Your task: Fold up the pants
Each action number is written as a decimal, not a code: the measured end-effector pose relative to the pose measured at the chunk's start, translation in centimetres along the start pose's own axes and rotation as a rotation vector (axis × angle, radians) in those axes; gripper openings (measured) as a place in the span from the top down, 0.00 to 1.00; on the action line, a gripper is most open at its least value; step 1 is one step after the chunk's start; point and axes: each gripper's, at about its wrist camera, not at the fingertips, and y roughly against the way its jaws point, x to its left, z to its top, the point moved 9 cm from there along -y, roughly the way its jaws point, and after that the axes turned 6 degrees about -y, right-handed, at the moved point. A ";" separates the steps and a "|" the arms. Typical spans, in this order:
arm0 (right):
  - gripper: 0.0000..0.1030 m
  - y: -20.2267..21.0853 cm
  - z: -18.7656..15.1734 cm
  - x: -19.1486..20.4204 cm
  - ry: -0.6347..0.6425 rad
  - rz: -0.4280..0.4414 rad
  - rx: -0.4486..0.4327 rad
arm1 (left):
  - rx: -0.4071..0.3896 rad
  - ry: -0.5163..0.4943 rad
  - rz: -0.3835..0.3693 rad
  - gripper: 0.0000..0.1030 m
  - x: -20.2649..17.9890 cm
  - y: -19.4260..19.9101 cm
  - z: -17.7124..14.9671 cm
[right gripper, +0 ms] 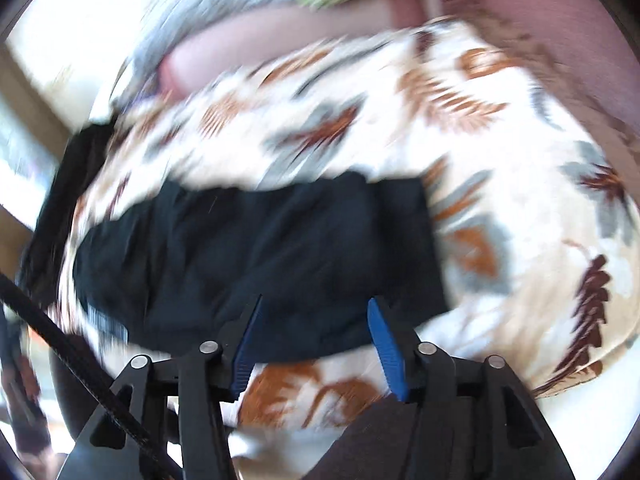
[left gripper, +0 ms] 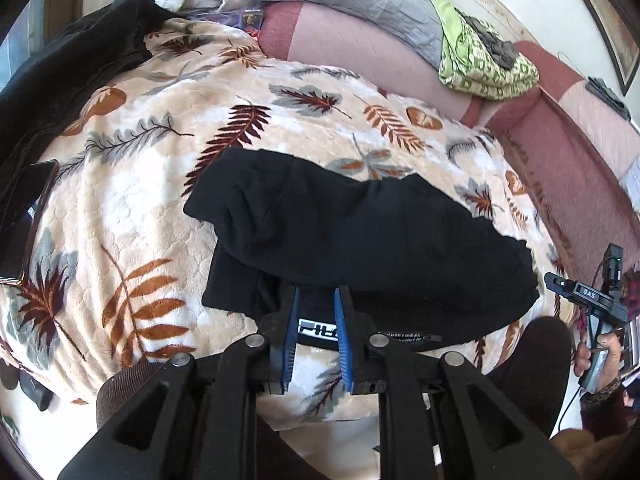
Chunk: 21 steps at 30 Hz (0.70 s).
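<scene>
Leaf-print blanket (left gripper: pixel 168 208) under folded black pants (left gripper: pixel 360 232); pink sofa (left gripper: pixel 560 168) behind.

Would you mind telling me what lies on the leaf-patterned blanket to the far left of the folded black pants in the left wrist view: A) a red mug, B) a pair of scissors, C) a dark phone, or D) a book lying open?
C: a dark phone lies flat on the blanket, well to the left of the black pants and apart from them.
</scene>
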 end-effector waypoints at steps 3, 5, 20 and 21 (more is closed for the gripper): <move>0.44 -1.0 2.1 -0.8 -0.050 -0.011 -0.011 | -0.029 -0.002 0.008 0.65 -0.7 0.1 0.9; 0.44 -2.5 2.9 -0.9 -0.045 -0.059 0.004 | -0.040 0.007 0.016 0.59 -1.0 0.0 1.4; 0.88 -2.0 1.7 -4.3 -0.013 -0.165 0.058 | -0.055 0.213 0.057 0.51 4.1 -0.9 3.1; 0.83 -2.3 1.5 -4.6 -0.021 -0.166 0.068 | -0.049 0.236 0.054 0.49 4.7 -1.2 3.0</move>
